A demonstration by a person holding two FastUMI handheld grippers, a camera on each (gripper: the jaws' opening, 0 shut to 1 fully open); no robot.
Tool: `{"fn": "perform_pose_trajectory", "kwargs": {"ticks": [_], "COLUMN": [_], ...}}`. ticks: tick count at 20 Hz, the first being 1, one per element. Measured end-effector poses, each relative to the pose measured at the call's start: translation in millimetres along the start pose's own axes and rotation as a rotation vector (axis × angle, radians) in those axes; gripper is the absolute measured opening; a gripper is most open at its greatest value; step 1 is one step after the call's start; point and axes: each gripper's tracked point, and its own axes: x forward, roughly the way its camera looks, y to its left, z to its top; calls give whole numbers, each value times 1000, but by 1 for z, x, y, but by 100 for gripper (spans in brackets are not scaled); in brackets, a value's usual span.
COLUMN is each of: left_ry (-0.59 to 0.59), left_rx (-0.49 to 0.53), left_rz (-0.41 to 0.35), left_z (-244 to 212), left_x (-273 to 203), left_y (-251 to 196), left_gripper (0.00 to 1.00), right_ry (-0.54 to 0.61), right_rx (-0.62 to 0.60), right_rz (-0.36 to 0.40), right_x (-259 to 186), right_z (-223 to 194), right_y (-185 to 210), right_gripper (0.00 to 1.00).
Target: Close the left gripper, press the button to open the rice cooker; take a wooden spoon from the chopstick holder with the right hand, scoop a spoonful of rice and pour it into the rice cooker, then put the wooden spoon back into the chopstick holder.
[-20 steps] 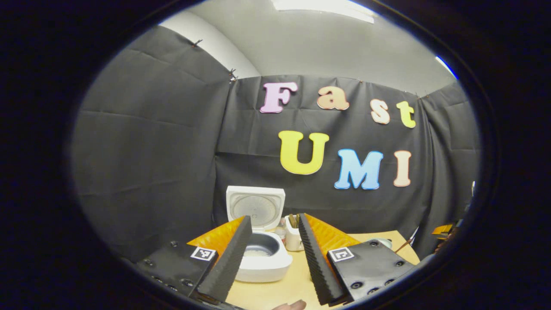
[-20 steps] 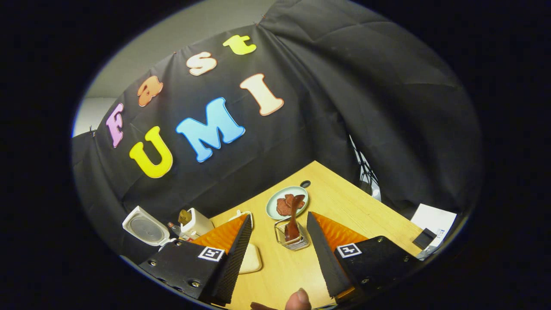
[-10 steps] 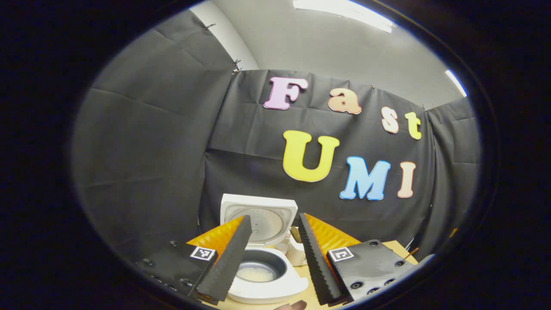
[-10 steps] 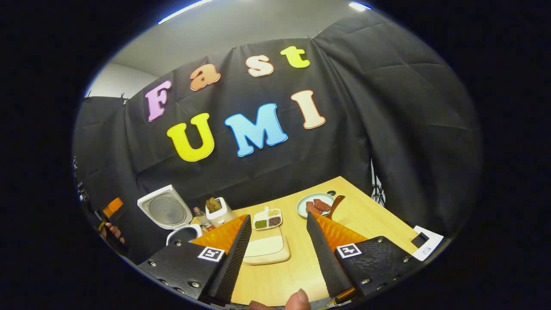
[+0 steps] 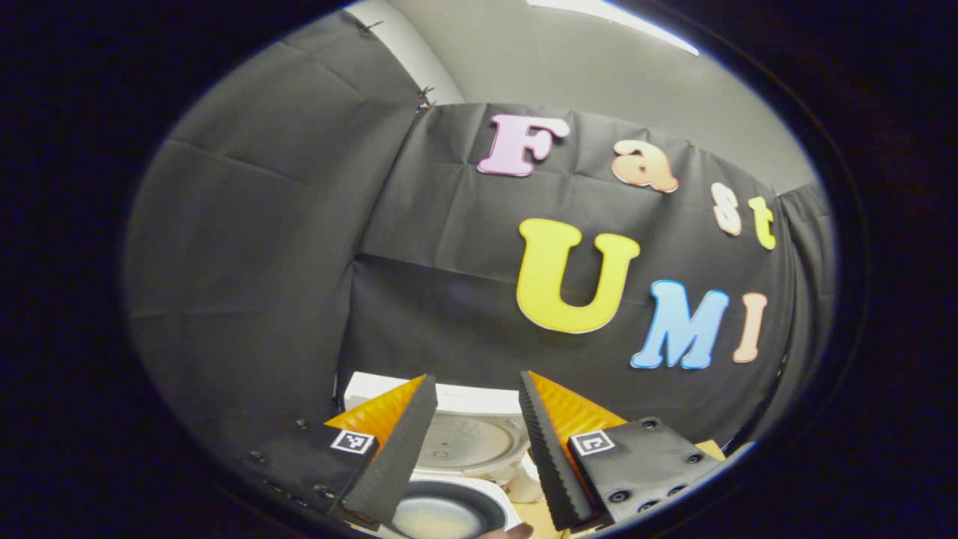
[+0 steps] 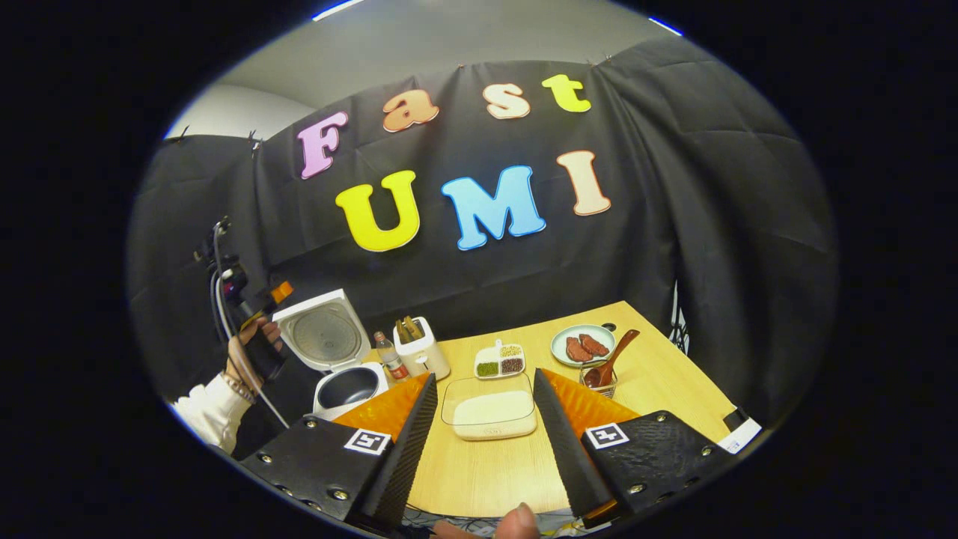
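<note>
The wooden spoon [image 6: 612,359] leans bowl-down in a wire holder [image 6: 598,380], handle tilting up to the right, ahead and right of my right gripper [image 6: 479,430], whose fingers gape empty. Rice cooker [image 6: 338,359] is open at far left; my left gripper [image 5: 471,442] hangs released over its pot, so I judge the right hand nearer the spoon.

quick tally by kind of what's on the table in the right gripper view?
Rice cooker, lid open: 1
Bottle: 1
White holder with utensils: 1
Divided dish of grains: 1
Clear container of rice: 1
Plate with meat: 1
Wire holder with wooden spoon: 2
Total: 8
</note>
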Motion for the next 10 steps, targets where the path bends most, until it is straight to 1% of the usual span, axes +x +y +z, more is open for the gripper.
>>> {"fn": "perform_pose_trajectory", "kwargs": {"ticks": [1,2,3,4,6,7,8,10], "left_ry": [18,22,21,25,69,82,52,58], "left_rx": [-4,-3,4,21,61,78,110,140], "left_rz": [13,31,51,71,104,130,136,144], "left_z": [-3,-5,-8,-11,-28,-35,-31,-33], "left_x": [16,32,46,60,79,83,87,83], "left_y": [1,2,7,11,19,24,26,23], "left_gripper": [87,87,74,73,73,73,74,76], "right_ry": [11,19,32,47,67,73,81,93], "right_rx": [-10,-17,-23,-26,-21,-23,-27,-22], "right_rz": [6,12,18,25,39,42,46,56], "right_x": [0,2,4,6,9,11,12,16], "right_z": [-4,-7,-12,-16,-21,-22,-23,-26], "right_y": [4,8,10,13,18,19,20,21], "right_gripper": [80,80,80,80,80,80,80,80]}}
